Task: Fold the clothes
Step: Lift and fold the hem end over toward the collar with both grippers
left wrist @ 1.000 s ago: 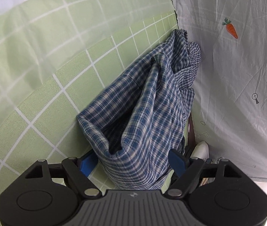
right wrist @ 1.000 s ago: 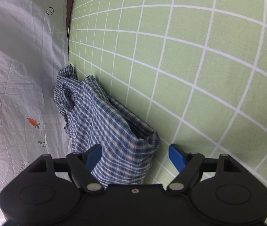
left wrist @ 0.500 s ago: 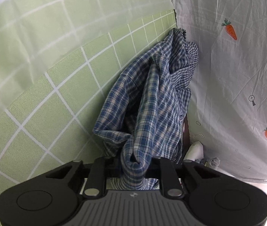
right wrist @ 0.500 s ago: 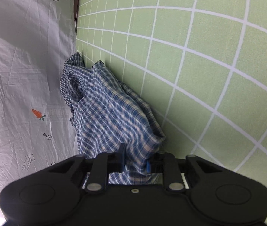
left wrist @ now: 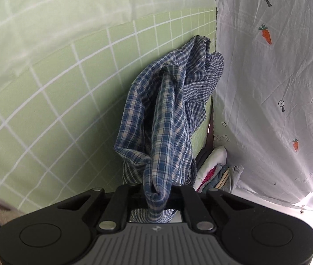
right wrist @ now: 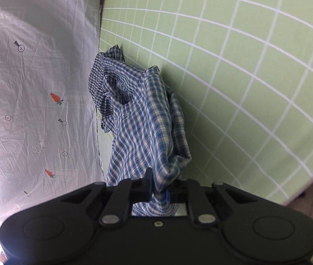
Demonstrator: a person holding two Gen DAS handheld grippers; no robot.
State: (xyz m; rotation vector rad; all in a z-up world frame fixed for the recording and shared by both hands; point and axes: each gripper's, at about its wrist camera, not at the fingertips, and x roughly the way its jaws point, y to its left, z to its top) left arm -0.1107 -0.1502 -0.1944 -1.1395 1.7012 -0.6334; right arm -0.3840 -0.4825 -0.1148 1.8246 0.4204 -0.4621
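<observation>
Both grippers, spread wide around the cloth a second ago, have since clamped onto it and begun lifting it off the green gridded mat point(left wrist: 57, 114). Fabric is bunched between the jaws of the left gripper point(left wrist: 157, 195), which are closing the last bit onto a rolled edge of the blue plaid shirt point(left wrist: 167, 114); the right gripper point(right wrist: 158, 191) is likewise tightening on another edge of the same garment. From each gripper the shirt runs away in a crumpled heap, its far end lying by the mat's border next to the white carrot-print sheet point(left wrist: 278, 88). This looks like the opening step: taking hold before spreading. Next, the two hands would likely need to draw apart and raise the shirt so it hangs open, then lay it flat for folding.
</observation>
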